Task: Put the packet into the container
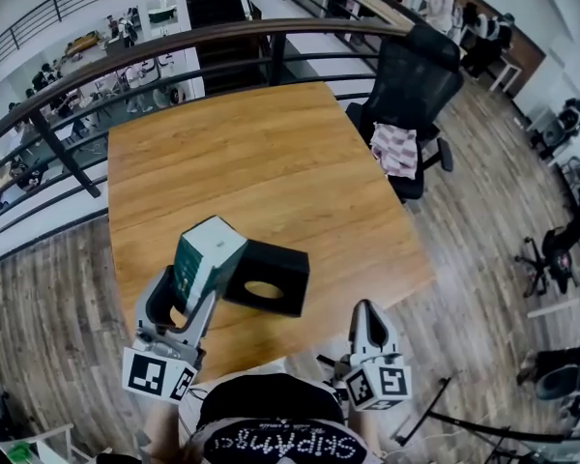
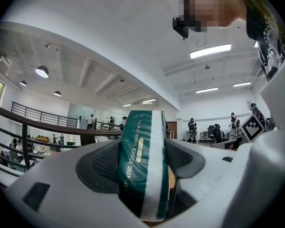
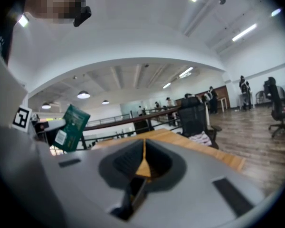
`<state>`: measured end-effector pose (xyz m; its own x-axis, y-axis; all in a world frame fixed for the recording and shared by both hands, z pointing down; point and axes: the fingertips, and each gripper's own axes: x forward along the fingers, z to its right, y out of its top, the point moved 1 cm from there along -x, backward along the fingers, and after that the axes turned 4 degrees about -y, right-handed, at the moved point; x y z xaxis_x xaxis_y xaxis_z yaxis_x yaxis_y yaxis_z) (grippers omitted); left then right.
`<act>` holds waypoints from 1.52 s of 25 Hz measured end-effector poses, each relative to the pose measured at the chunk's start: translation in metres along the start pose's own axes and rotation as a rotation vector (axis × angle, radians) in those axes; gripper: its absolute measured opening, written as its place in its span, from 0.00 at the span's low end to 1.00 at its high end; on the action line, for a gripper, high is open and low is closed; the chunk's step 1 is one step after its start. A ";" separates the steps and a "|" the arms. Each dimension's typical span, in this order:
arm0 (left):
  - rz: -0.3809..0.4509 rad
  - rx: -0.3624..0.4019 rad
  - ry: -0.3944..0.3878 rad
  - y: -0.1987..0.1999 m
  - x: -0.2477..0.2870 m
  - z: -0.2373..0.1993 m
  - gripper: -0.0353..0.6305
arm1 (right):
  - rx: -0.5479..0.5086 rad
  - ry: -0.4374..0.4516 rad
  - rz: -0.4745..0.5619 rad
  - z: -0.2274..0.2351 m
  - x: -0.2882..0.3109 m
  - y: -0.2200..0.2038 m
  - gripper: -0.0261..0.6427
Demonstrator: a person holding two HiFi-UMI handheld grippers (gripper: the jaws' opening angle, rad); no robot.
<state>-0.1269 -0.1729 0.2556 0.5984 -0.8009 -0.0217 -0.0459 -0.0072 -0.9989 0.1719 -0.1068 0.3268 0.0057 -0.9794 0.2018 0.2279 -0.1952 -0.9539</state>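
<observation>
- Overhead, in the head view, the left gripper (image 1: 195, 283) holds the green-and-white packet (image 1: 208, 257) lifted off the wooden worktop (image 1: 251, 162). The packet is tilted, and its far end is over the left edge of the black container (image 1: 280, 264). The container's oval opening (image 1: 263, 289) faces up. The packet probably sits this close and this high so it can be turned and fed down into that slot. The right gripper (image 1: 367, 309) hangs back at the near edge, well apart from both, which leaves the approach free.
- Along the left gripper view, the jaws are clamped on the packet (image 2: 142, 165). They press its two broad faces, and its narrow edge points at the camera. Gripping it low leaves most of its length sticking out beyond the jaws, which suits a long, narrow opening.
- Along the right gripper view, the jaws of the right gripper (image 3: 143, 163) are closed together with nothing between them. The packet (image 3: 72, 127) shows off to the left, held up in the air. I judge this gripper is idle for now, though it may be needed to steady the container, which looks light enough to slide.
</observation>
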 end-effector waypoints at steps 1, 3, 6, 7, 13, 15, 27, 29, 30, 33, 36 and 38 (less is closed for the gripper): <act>0.001 0.003 -0.005 0.001 0.000 0.001 0.55 | 0.002 -0.004 0.001 0.002 -0.002 0.000 0.09; 0.002 0.012 -0.016 0.002 0.001 0.001 0.55 | 0.003 -0.011 0.006 0.003 -0.004 0.000 0.09; 0.000 0.031 -0.031 0.000 0.001 -0.002 0.55 | 0.004 -0.018 0.019 0.001 -0.006 -0.002 0.09; -0.001 0.038 -0.037 0.001 0.001 -0.004 0.55 | 0.004 -0.021 0.023 0.000 -0.006 -0.003 0.09; -0.020 0.095 -0.080 0.008 0.002 -0.001 0.55 | 0.007 -0.032 0.016 0.001 -0.015 -0.001 0.09; -0.028 0.118 -0.100 0.007 0.005 -0.002 0.55 | 0.005 -0.036 0.016 0.000 -0.016 -0.001 0.09; -0.110 0.170 -0.239 -0.014 0.037 0.009 0.55 | -0.005 -0.088 0.028 0.008 -0.026 0.013 0.09; -0.152 0.162 -0.243 -0.025 0.041 0.010 0.55 | -0.009 -0.107 0.031 0.013 -0.025 0.016 0.09; -0.162 0.168 -0.245 -0.028 0.044 0.010 0.55 | -0.012 -0.115 0.033 0.015 -0.024 0.017 0.09; -0.176 0.193 -0.261 -0.035 0.046 0.012 0.55 | -0.024 -0.139 0.035 0.020 -0.028 0.020 0.09; -0.175 0.204 -0.280 -0.037 0.047 0.017 0.55 | -0.036 -0.159 0.035 0.025 -0.033 0.022 0.09; -0.176 0.215 -0.295 -0.040 0.047 0.022 0.55 | -0.042 -0.171 0.031 0.031 -0.037 0.020 0.09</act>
<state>-0.0791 -0.1972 0.2938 0.7876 -0.5919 0.1709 0.2276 0.0218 -0.9735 0.2069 -0.0724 0.3073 0.1785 -0.9627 0.2034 0.1838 -0.1705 -0.9681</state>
